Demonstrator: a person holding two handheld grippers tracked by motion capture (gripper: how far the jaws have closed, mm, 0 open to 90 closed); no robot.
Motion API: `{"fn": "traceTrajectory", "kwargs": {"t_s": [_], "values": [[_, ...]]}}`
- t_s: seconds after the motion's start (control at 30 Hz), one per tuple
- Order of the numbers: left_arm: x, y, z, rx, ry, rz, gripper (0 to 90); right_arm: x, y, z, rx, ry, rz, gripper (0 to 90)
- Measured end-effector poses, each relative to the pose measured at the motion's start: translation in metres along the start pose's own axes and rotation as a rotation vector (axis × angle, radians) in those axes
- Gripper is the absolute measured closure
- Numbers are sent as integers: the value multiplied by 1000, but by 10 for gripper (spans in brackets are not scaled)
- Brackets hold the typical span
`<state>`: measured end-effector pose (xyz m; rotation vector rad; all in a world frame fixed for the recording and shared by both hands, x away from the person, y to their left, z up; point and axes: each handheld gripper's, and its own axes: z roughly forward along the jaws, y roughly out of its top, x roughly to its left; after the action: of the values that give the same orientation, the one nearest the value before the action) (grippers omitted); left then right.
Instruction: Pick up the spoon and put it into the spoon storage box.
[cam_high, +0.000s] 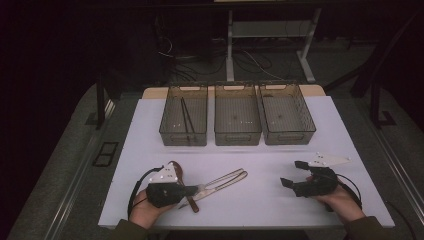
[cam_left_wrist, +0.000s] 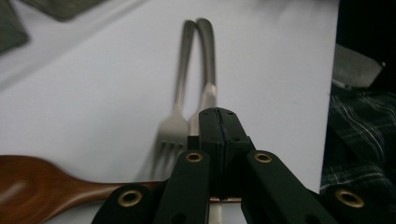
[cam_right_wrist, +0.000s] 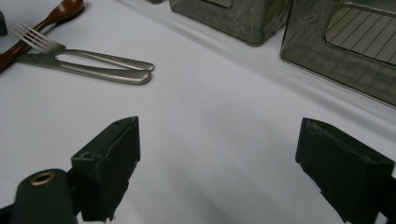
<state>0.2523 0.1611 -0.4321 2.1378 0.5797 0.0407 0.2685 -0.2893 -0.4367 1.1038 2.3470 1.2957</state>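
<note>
A steel fork (cam_high: 225, 177) and a steel knife (cam_high: 236, 179) lie side by side on the white tabletop (cam_high: 260, 200), handles pointing right. A wooden spoon (cam_high: 178, 171) lies across their left ends. My left gripper (cam_high: 195, 190) is shut, its tips together right over the knife's blade; I cannot tell whether the blade is pinched. In the left gripper view the shut jaw tips (cam_left_wrist: 217, 119) cover the knife (cam_left_wrist: 208, 56) beside the fork (cam_left_wrist: 173, 126) and spoon (cam_left_wrist: 28, 191). My right gripper (cam_high: 292, 173) hovers open at the right, nothing between its jaws (cam_right_wrist: 217, 163).
Three translucent grey bins stand in a row at the back: left (cam_high: 200, 117), middle (cam_high: 237, 134), right (cam_high: 286, 135). The left bin holds a pair of dark chopsticks (cam_high: 186, 117). A wide bare stretch of table separates the two grippers.
</note>
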Motion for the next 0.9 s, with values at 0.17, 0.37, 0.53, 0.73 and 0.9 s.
{"fn": "traceTrajectory", "kwargs": {"t_s": [0.17, 0.37, 0.53, 0.73, 0.9], "values": [[-6, -2, 10, 69, -20, 21, 888, 0, 0, 0, -1, 1, 2, 133], [-8, -5, 15, 121, -18, 14, 888, 0, 0, 1, 4, 2, -1, 133], [-9, -8, 14, 171, -8, 10, 888, -1, 0, 1, 4, 2, 0, 133], [-10, -12, 4, 169, 26, -5, 888, 0, 0, 0, 5, 0, -3, 134], [-7, -17, -9, 166, 54, -12, 888, -1, 0, 1, 5, -2, 0, 134]]}}
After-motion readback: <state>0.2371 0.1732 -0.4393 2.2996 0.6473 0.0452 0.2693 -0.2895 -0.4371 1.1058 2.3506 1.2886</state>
